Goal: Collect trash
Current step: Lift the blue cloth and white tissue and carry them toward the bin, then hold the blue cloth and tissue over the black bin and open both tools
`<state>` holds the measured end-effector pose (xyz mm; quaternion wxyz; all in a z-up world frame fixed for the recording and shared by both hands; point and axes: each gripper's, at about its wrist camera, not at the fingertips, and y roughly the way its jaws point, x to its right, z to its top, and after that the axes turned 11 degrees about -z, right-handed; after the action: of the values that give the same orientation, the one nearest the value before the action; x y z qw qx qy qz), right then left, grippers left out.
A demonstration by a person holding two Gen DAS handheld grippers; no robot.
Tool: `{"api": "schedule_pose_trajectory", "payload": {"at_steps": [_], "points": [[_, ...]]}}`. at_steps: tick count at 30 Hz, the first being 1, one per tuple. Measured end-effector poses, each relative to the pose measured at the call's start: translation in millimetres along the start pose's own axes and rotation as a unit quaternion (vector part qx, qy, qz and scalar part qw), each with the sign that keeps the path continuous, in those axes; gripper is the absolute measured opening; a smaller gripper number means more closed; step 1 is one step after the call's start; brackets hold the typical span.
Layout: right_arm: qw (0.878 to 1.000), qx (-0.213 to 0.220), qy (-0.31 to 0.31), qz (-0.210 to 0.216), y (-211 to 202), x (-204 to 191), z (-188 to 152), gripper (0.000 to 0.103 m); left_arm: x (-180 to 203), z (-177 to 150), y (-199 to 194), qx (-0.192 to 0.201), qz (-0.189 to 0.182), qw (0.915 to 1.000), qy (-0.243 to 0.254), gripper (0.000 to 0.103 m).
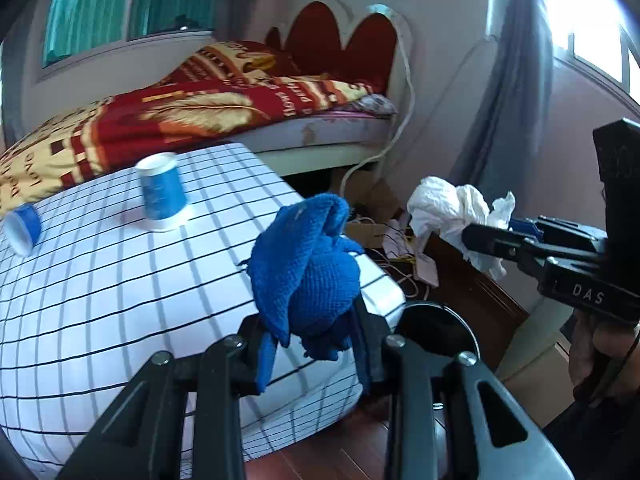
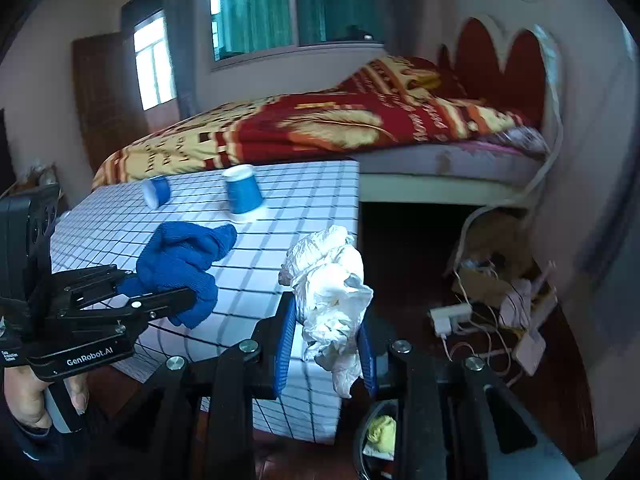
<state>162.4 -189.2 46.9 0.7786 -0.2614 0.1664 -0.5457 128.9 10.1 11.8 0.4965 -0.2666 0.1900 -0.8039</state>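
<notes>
Holding a bunched blue cloth (image 1: 308, 276) between the two fingers of the left hand-held gripper (image 1: 316, 340), clamped on it, with folds hanging down past the pads. Seen also from the right wrist view, the same cloth (image 2: 184, 260) pinched at the tip of the left hand-held gripper (image 2: 192, 300), above the near part of the tabletop (image 2: 280, 200).

Gripping one crumpled white paper wad (image 2: 332, 292) in the right hand-held gripper (image 2: 328, 344), jaws pressed on its lower half, the rest bulging above the blue pads. Shown from the left wrist view too: the wad (image 1: 452, 208) at the front of the right hand-held gripper (image 1: 476, 240), off past the right edge of the tabletop (image 1: 100, 280), well apart from the cloth.

Counting two blue paper cups on the white checked tabletop: one cup standing upside down (image 1: 162, 192), one cup lying on its side (image 1: 22, 228), near each other toward the far edge beside the bed (image 1: 200, 112).

Counting one black bin (image 2: 380, 432) on the floor below the right hand-held gripper, just beside the corner of the tabletop, with something yellow inside. Part of its rim (image 1: 436, 332) visible in the left view.

Seeing one hand (image 2: 28, 400) on the left handle and one hand (image 1: 600, 360) on the right handle.
</notes>
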Motion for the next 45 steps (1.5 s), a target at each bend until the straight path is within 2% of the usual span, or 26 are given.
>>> {"api": "schedule_pose_trajectory", "payload": {"at_steps": [11, 27, 39, 45], "points": [[0.997, -0.016, 0.051, -0.05, -14.0, 67.4, -34.8, 0.031, 59.7, -5.1, 34.4, -0.03, -0.047, 0.9977, 0.038, 0.033], [0.989, -0.048, 0.092, -0.103, -31.8, 128.5, -88.2, 0.031, 118.0, -18.7, 82.2, -0.073, -0.094, 0.9904, 0.07, 0.033], [0.984, -0.086, 0.106, -0.116, -25.0, 153.4, -125.1, 0.031, 134.3, -41.7, 118.1, -0.114, -0.107, 0.9853, 0.069, 0.033], [0.983, -0.112, 0.1, -0.11, -5.9, 155.3, -141.8, 0.031, 132.4, -55.9, 136.9, -0.143, -0.108, 0.9819, 0.062, 0.033]]}}
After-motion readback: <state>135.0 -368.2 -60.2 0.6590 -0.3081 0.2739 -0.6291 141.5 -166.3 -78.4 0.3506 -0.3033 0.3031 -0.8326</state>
